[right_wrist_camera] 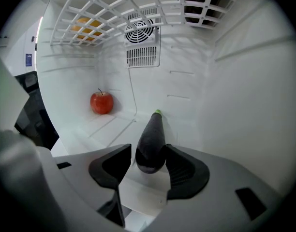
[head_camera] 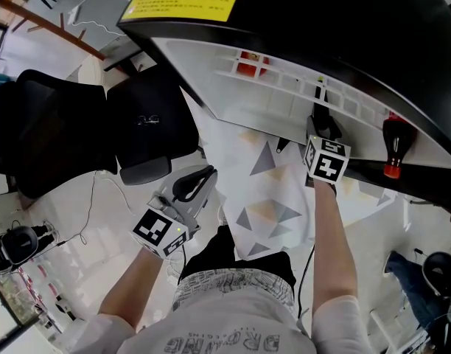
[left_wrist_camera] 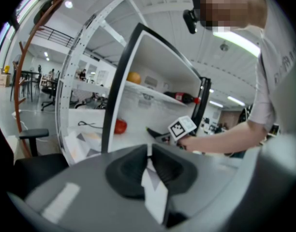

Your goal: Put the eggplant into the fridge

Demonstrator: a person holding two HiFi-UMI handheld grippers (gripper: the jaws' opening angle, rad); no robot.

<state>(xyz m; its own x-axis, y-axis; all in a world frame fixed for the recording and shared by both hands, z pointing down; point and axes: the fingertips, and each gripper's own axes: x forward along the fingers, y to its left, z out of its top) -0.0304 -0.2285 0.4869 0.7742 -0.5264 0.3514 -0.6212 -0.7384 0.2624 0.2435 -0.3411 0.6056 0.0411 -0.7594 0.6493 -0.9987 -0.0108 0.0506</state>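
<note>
Fridge floor [right_wrist_camera: 97,129] bears the eggplant [right_wrist_camera: 151,137] between spread jaws of the right claw [right_wrist_camera: 148,151] (gap visible).

fridge floor [right_wrist_camera: 97,129]: free between apple [right_wrist_camera: 101,102] and eggplant [right_wrist_camera: 150,141] | wire rack [right_wrist_camera: 114,8] overhead

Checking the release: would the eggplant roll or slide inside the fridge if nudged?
The eggplant looks rounded and smooth-skinned, lying on the smooth white fridge floor, so a sideways nudge would probably roll it. Its taper would likely curve that roll. It seems firm, unlikely to flop.
</note>
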